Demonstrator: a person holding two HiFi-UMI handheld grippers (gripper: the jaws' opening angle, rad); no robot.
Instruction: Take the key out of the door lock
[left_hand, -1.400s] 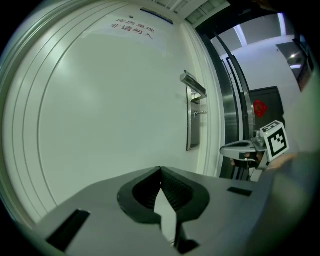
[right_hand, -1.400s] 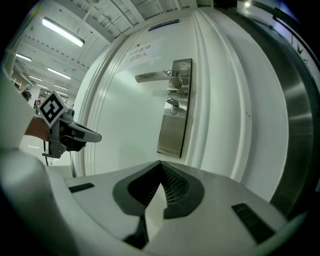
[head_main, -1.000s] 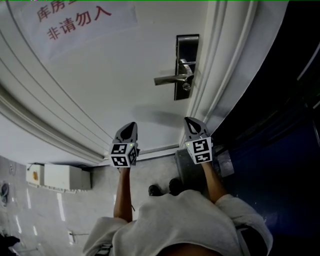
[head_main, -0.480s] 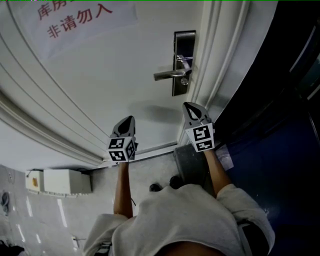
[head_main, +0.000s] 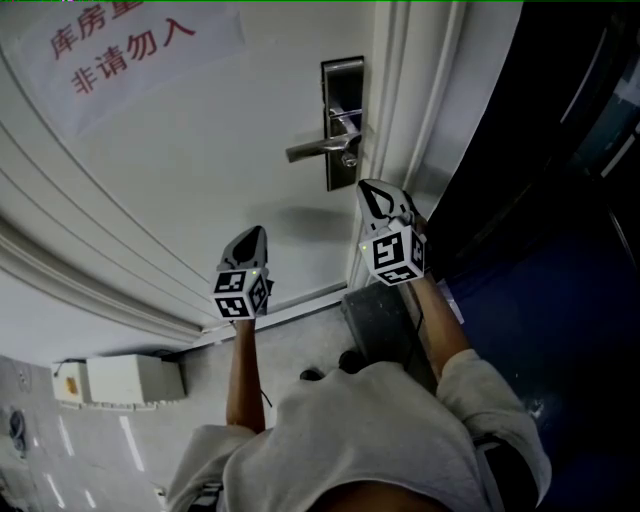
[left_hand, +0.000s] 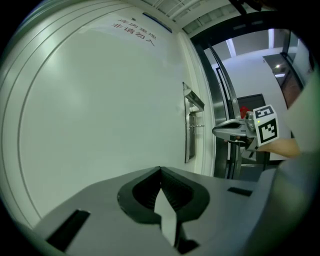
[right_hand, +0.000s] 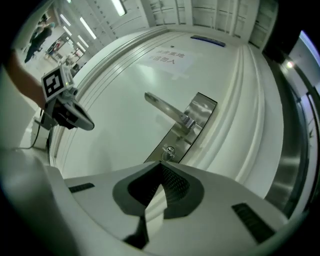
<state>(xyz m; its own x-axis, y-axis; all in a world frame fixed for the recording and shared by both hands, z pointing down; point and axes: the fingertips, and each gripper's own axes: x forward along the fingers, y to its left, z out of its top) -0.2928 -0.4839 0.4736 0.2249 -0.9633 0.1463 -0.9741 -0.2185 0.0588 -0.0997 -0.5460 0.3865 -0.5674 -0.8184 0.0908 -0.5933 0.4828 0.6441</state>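
Left gripper (head_main: 254, 236) hangs before the door (head_main: 200, 150), jaws together, empty. At its 1 o'clock the handle (head_main: 318, 148) juts from the lock plate (head_main: 342, 75). The key (head_main: 349, 160) sits in the lock just beneath. Right gripper (head_main: 371, 190), closed and empty, is near the key at its 5 o'clock.

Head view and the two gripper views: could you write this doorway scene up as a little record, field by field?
Door: white, red-lettered paper notice on it
Lock plate: metal, with lever handle
Key: looks seated below the handle, untouched
Right gripper: shut, empty, tips close to the key
Left gripper: shut, empty, farther from the lock
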